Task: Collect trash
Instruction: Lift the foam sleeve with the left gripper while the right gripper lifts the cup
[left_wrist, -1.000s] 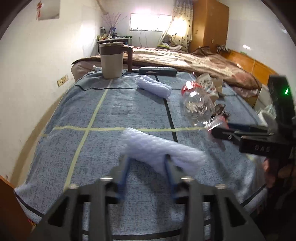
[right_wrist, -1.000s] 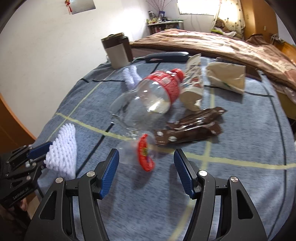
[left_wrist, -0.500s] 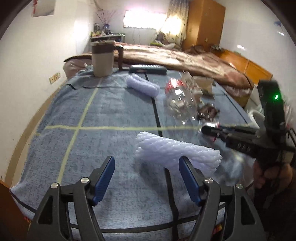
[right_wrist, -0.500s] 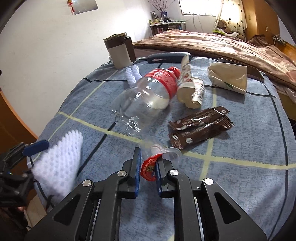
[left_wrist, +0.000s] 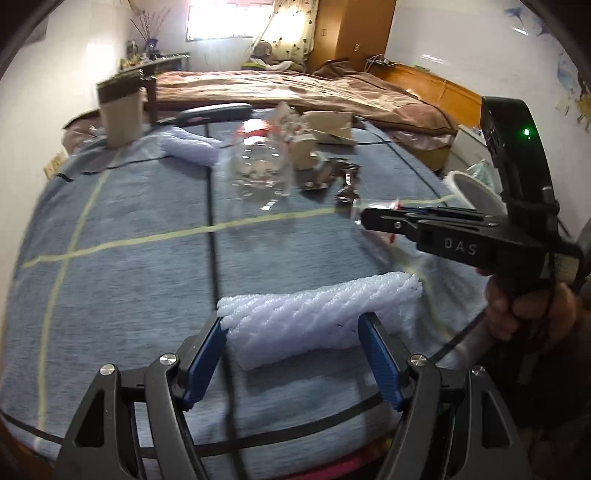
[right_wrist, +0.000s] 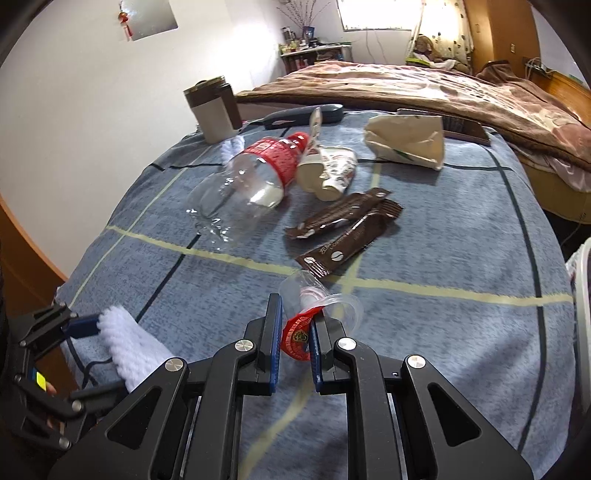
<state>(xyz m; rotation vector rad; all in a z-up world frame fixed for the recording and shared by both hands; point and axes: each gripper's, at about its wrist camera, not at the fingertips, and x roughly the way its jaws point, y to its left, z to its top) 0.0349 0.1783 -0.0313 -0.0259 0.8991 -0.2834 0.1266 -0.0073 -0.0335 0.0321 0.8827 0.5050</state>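
White foam net (left_wrist: 317, 314) lies flat at bench near edge. Clear jelly cup (right_wrist: 321, 306), red lid peeled, is pinched and tilted. Crushed clear bottle (right_wrist: 251, 181) on its side; two brown wrappers (right_wrist: 343, 232) beside it.

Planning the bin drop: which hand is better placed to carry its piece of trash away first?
Right. The right gripper is shut on the red-lidded cup; the left gripper stands open around the white foam net.

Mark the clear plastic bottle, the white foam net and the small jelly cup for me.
clear plastic bottle (right_wrist: 243, 192), right wrist view, on its transparent body.
white foam net (left_wrist: 317, 314), left wrist view, on its ribbed middle.
small jelly cup (right_wrist: 297, 336), right wrist view, on its red peeled lid.
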